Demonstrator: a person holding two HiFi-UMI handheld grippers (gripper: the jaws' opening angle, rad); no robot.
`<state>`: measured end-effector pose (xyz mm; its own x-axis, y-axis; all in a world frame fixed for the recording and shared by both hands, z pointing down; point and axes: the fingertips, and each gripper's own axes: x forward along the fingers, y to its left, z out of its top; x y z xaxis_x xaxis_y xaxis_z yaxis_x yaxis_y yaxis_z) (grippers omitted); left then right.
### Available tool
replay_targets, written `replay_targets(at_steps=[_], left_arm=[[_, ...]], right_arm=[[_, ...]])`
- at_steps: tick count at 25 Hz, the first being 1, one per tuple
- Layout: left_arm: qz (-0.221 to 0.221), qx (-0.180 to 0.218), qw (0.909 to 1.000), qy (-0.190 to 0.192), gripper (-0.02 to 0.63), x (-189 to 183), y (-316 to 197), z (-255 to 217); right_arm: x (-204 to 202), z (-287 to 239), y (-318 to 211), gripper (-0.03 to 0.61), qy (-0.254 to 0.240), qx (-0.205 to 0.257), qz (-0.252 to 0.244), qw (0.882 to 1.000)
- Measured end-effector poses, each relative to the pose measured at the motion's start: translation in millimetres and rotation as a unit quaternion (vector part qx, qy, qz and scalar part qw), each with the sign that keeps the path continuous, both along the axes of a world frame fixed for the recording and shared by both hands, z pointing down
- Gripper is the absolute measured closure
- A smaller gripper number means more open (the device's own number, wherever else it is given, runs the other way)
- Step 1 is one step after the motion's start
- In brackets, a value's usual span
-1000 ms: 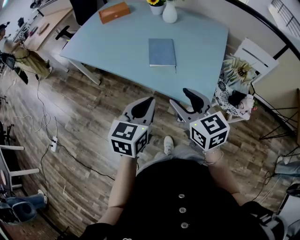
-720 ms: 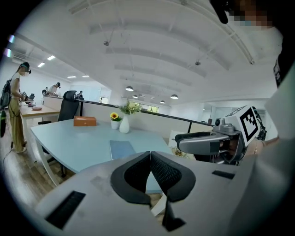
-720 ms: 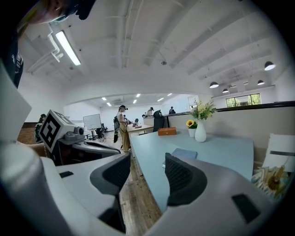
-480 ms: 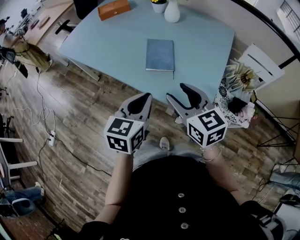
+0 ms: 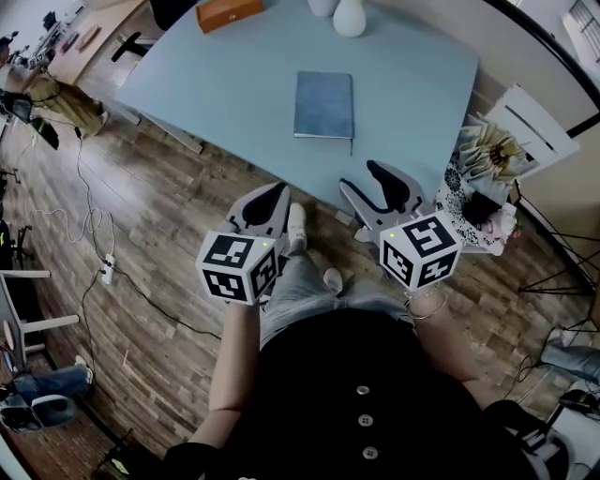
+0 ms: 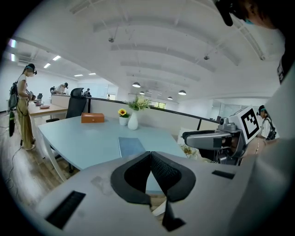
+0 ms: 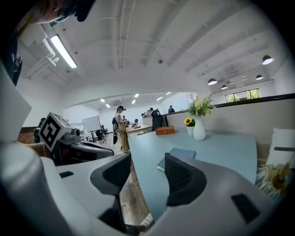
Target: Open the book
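1. Blue-grey book (image 5: 323,104) is lying shut and flat on pale-blue table (image 5: 216,84), well apart from both grippers. In head view it is sitting at approx. 12 o'clock of them.
2. Left gripper (image 5: 267,201) is hovering over wood floor (image 5: 159,234), short of table's near edge, at 9 o'clock of right gripper. Left gripper view is showing its dark pads meeting at tips, w/ nothing btwn.
3. Right gripper (image 5: 372,184) is hovering just at table's near edge. Right gripper view is showing jaws standing moderately apart, gripping nothing; only table edge and floor are showing through gap.
4. White vase (image 5: 349,17) is standing at 12 o'clock of book, on far side of table. Orange-brown box (image 5: 228,12) is lying at approx. 10 o'clock of book.
5. White shoe (image 5: 296,228) is resting on floor btwn the two grippers, beside left one.
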<state>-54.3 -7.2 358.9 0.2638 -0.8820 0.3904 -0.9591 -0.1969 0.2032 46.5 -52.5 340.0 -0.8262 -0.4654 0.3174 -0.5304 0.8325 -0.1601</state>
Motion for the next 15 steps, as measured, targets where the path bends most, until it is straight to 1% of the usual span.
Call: replay_targets(at_steps=[10, 15], left_arm=[[0.000, 0.001, 1.0000, 0.005, 0.601, -17.3, -23.1, 0.8], [0.000, 0.000, 1.0000, 0.008, 0.601, -40.0, -43.9, 4.7]], right_arm=[[-20.4, 6.7, -23.7, 0.364, 0.007, -0.007, 0.000, 1.000], [-37.4, 13.3, -44.8, 0.364, 0.013, -0.012, 0.007, 1.000]])
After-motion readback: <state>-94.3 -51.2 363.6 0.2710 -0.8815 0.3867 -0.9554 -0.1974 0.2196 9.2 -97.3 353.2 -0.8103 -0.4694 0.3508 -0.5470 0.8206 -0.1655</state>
